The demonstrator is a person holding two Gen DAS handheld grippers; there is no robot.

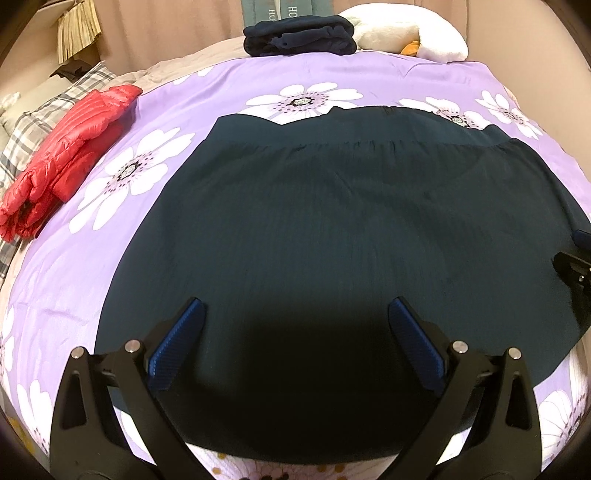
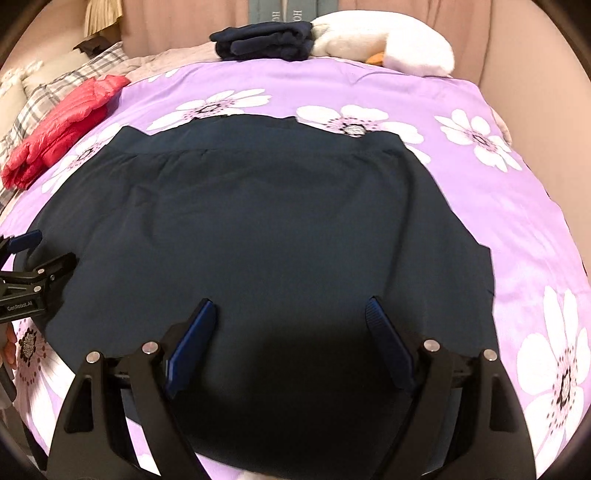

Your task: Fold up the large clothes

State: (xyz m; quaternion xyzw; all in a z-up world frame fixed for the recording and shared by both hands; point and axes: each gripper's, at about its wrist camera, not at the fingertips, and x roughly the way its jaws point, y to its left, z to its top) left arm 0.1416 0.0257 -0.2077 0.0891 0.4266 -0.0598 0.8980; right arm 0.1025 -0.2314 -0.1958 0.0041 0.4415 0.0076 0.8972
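Note:
A large dark teal garment (image 1: 332, 221) (image 2: 266, 229) lies spread flat on the purple flowered bedspread (image 1: 207, 96) (image 2: 480, 206), its gathered band toward the far side. My left gripper (image 1: 295, 310) hovers above the garment's near part, blue pads (image 1: 177, 347) wide apart, nothing between them. My right gripper (image 2: 291, 310) hangs over the near part too, jaws wide with nothing between its pads (image 2: 388, 347). Each gripper shows at the other view's edge: the right one (image 1: 576, 266) at the far right, the left one (image 2: 33, 273) at the far left.
A folded red puffer jacket (image 1: 66, 158) (image 2: 62, 129) lies at the left of the bed beside a plaid pillow (image 1: 40, 122). A folded navy garment (image 1: 299, 37) (image 2: 262, 40) and a white plush toy (image 1: 406, 33) (image 2: 384, 44) sit at the far edge. A hand (image 2: 9, 350) shows at lower left.

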